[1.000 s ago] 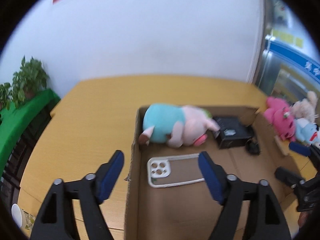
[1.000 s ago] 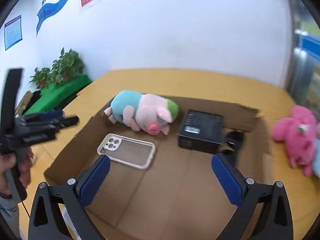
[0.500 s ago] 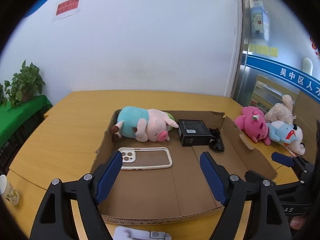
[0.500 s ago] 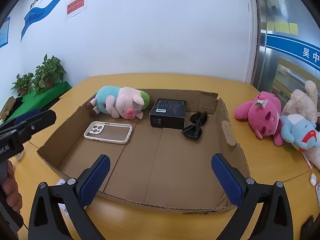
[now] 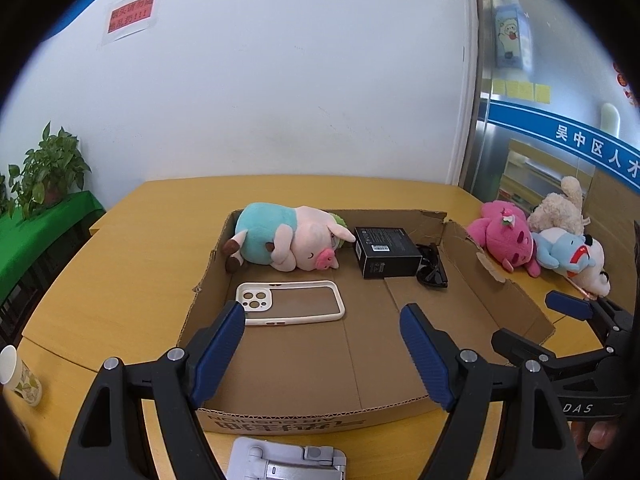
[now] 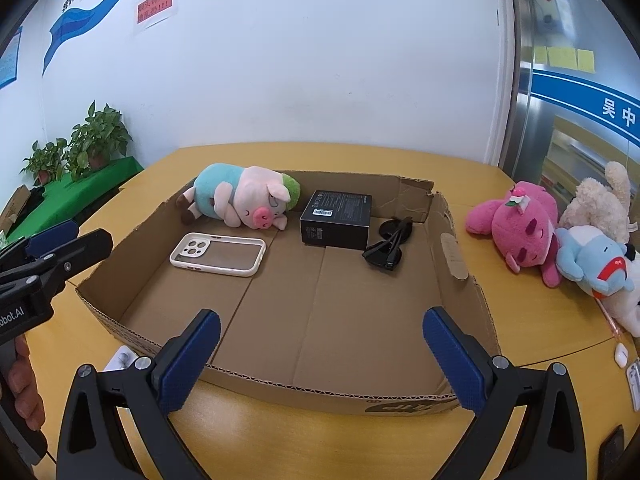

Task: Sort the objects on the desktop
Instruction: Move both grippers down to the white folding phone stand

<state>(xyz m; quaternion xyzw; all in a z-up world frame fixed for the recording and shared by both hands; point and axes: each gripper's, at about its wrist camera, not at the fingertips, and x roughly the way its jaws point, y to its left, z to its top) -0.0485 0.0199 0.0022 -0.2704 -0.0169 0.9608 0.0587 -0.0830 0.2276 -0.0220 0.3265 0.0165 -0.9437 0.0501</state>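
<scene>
A shallow cardboard box (image 5: 500, 292) (image 6: 456, 264) lies on the yellow table. Inside it are a plush pig (image 5: 288, 240) (image 6: 240, 198), a white phone case (image 5: 290, 304) (image 6: 218, 254), a black carton (image 5: 386, 250) (image 6: 338, 220) and black sunglasses (image 5: 432, 272) (image 6: 388, 246). My left gripper (image 5: 322, 344) hovers open and empty at the box's near edge. My right gripper (image 6: 320, 352) is open and empty too, over the near wall. Pink, beige and blue plush toys (image 5: 508, 240) (image 6: 524, 224) lie to the right, outside the box.
A grey phone stand (image 5: 286, 460) lies in front of the box. A paper cup (image 5: 16, 376) stands at the table's left edge. White earbuds (image 6: 621, 354) lie near the right edge. Potted plants (image 6: 96, 140) stand on a green surface beyond the table's left side.
Both grippers have pulled back from over the box, so the whole box and the plush toys at its right now show. The things in the box lie as before.
</scene>
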